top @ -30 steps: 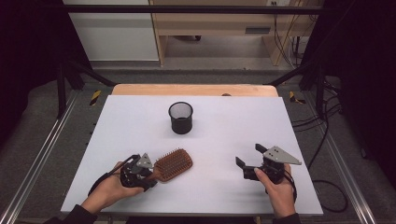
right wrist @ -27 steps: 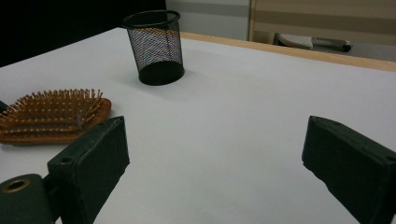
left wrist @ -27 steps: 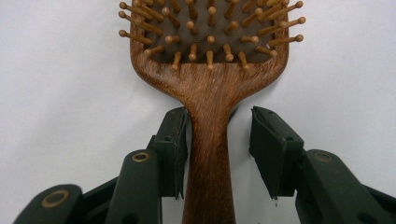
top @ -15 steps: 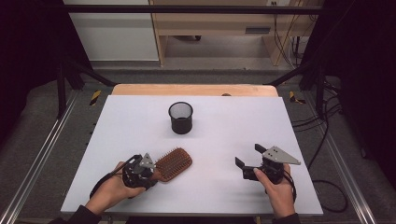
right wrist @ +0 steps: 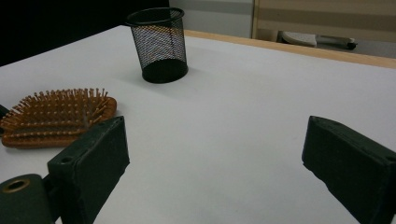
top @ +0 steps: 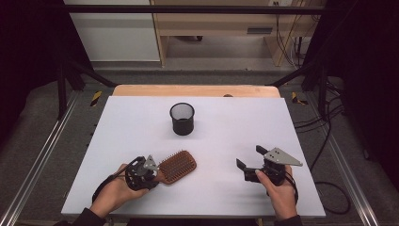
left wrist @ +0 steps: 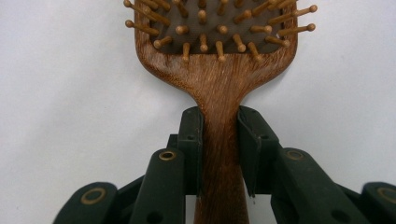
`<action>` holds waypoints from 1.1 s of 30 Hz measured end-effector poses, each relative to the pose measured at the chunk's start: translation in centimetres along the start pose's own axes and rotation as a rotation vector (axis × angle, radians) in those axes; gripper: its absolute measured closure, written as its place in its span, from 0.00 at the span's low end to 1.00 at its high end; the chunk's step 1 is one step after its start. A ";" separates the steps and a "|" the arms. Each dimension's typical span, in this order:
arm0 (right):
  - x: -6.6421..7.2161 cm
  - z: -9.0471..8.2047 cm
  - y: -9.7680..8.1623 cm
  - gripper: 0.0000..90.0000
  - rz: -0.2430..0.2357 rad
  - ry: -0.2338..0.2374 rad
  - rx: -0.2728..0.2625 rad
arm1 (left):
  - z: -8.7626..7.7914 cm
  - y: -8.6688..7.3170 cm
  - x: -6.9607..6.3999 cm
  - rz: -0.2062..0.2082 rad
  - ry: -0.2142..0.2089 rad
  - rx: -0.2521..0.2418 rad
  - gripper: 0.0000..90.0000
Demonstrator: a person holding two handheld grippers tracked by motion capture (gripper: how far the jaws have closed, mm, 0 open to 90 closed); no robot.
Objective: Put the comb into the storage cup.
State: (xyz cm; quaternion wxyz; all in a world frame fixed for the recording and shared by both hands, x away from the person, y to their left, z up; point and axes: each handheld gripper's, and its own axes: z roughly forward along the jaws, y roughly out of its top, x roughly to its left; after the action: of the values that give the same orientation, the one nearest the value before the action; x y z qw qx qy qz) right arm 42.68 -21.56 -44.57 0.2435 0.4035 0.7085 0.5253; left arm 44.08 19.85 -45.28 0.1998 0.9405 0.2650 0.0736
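A wooden paddle hairbrush lies bristles up on the white table, near its front left. My left gripper is at the brush's handle. In the left gripper view the handle runs between the two black pads, which have just been closing and now press on both its sides, so my left gripper is shut on it. My right gripper rests near the front right, apart from the brush. Its jaws stand wide open with bare table between them. The brush lies off to its left.
A black mesh pen cup stands upright toward the middle back of the table, also visible as the cup in the right gripper view. A wooden strip borders the table's far edge. Metal rails run along both sides.
The left jaws have drawn in on the brush handle. Both hands and the brush have stayed in place.
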 end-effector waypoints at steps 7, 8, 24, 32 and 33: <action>0.1 0.0 0.0 0.08 -0.003 0.009 0.004 | 0.0 -0.1 0.1 -0.003 -0.008 -0.012 0.80; 0.1 0.0 0.0 0.08 -0.003 0.010 0.004 | 0.0 -0.2 0.1 -0.010 -0.009 -0.016 0.80; 0.1 0.0 0.0 0.08 0.000 0.017 0.002 | -0.1 -0.2 0.1 -0.002 -0.009 -0.033 0.80; 0.1 0.0 0.0 0.08 -0.001 0.016 0.001 | 0.1 -0.2 0.2 -0.003 -0.010 -0.090 0.80; 0.1 0.0 0.0 0.08 -0.001 0.017 0.001 | 0.1 -0.2 0.2 -0.003 -0.010 -0.090 0.80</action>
State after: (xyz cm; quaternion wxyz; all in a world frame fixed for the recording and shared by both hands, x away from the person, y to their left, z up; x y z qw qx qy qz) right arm 42.64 -21.42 -44.56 0.2376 0.3989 0.7109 0.5282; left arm 44.20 20.12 -45.48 0.2435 0.9304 0.2620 0.0806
